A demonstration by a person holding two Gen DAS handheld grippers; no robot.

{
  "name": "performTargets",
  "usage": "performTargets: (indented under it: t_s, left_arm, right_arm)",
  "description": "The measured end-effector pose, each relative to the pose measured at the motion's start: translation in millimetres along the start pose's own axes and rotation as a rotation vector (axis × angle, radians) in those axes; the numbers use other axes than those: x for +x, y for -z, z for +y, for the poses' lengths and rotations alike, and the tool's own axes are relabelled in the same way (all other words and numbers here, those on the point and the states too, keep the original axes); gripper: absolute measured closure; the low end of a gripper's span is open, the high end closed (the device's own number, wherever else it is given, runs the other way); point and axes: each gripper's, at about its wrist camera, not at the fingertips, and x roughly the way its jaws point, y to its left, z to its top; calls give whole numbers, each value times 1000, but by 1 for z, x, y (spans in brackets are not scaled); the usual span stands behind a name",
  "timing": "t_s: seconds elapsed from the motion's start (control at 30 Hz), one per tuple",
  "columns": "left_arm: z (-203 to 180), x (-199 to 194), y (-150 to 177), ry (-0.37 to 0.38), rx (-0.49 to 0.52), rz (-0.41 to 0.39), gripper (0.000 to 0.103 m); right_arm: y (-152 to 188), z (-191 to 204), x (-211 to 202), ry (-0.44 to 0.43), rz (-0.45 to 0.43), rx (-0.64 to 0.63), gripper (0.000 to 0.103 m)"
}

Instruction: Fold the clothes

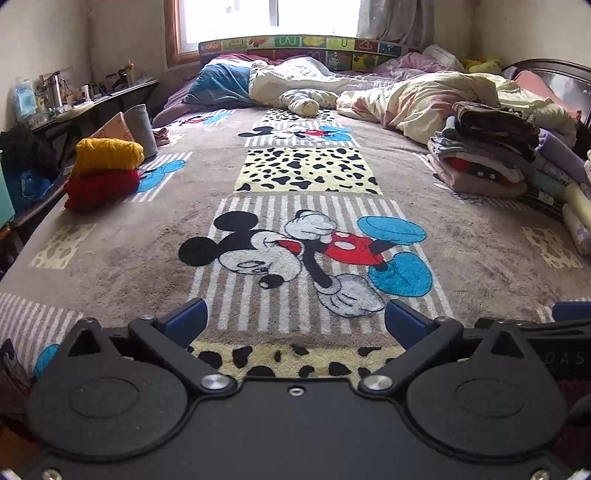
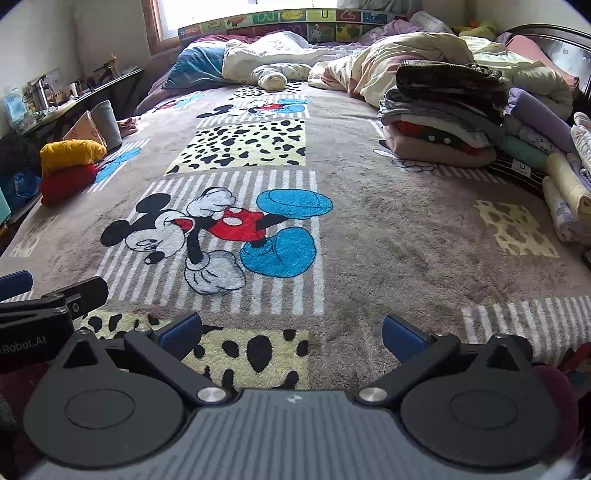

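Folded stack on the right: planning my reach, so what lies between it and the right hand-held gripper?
Only bare blanket, seen in the right wrist view, between the open right hand-held gripper and the folded stack.

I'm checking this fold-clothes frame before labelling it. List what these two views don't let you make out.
- Folded stack, right wrist view: the garments lie on top of each other, so only edges show and their kinds cannot be told.
- Side table, left wrist view: the items on it are too small to identify.
- Dark red fabric, right wrist view: hidden behind the right gripper body and cut off by the edge.
- Window, left wrist view: overexposed.
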Motion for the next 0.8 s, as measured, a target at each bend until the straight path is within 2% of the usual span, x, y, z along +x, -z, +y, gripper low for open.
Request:
performTargets:
  t_s: [0.07, 0.23, 0.57, 0.8]
  left_arm:
    - [1, 1, 0, -16, 3, 4, 0]
    - [3, 5, 4, 23, -7, 32, 0]
    - [-5, 9, 6, 22, 18, 29, 0]
    - [-4, 10, 6, 35, 1, 24, 0]
  right_arm:
    - [1, 0, -1, -7, -1, 2, 0]
    - [-1, 1, 0, -21, -3, -7, 0]
    - [3, -1, 5, -46, 5, 7, 0]
    - [5, -3, 8, -57, 7, 16, 0]
